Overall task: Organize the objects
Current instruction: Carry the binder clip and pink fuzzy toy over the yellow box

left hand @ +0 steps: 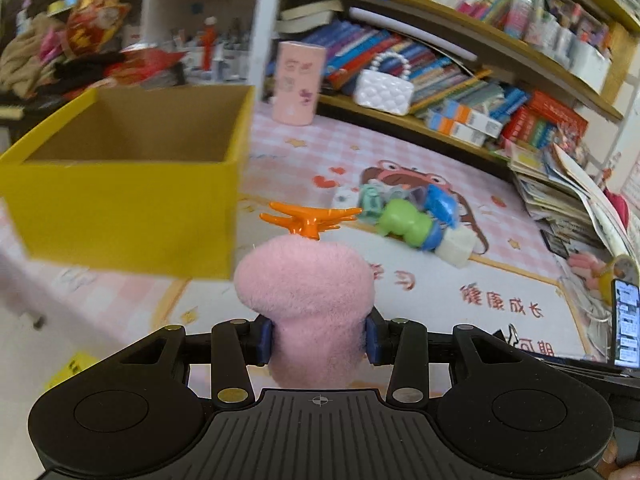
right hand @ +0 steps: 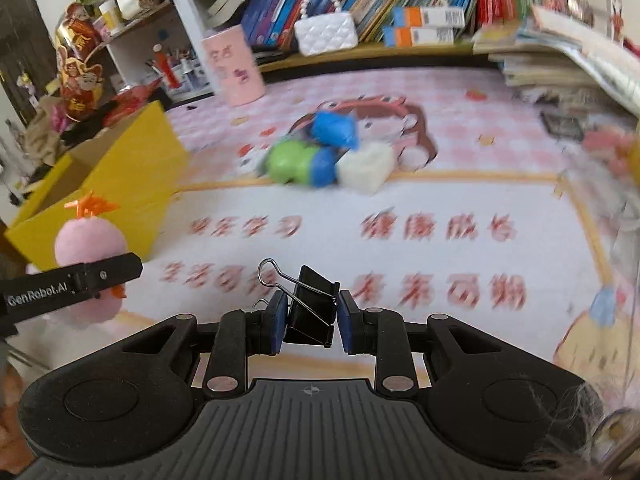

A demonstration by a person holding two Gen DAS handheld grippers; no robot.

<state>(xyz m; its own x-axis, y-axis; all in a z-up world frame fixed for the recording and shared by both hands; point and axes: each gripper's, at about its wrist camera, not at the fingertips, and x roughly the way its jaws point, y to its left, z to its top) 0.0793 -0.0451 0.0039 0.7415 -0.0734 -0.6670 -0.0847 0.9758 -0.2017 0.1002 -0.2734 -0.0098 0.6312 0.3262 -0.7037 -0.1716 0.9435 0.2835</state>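
My left gripper (left hand: pixel 319 336) is shut on a pink plush toy (left hand: pixel 306 284) with orange antlers (left hand: pixel 310 218); it is held above the mat, just right of the open yellow box (left hand: pixel 120 200). The toy also shows in the right wrist view (right hand: pixel 90 248), near the box (right hand: pixel 120 184). My right gripper (right hand: pixel 311 320) is shut on a black binder clip (right hand: pixel 310 308) above the mat. A pile of small toys lies mid-mat: a green and blue figure (left hand: pixel 404 226) (right hand: pixel 300 162), a blue piece (right hand: pixel 334 128) and a white cube (left hand: pixel 456 246) (right hand: pixel 366 166).
A pink patterned mat (right hand: pixel 400 240) covers the desk. A pink cylinder holder (left hand: pixel 298 82) (right hand: pixel 234 68) and a white quilted purse (left hand: pixel 384 90) (right hand: pixel 326 32) stand at the back by bookshelves. Stacked papers (left hand: pixel 560 200) and a phone (left hand: pixel 626 322) lie at the right.
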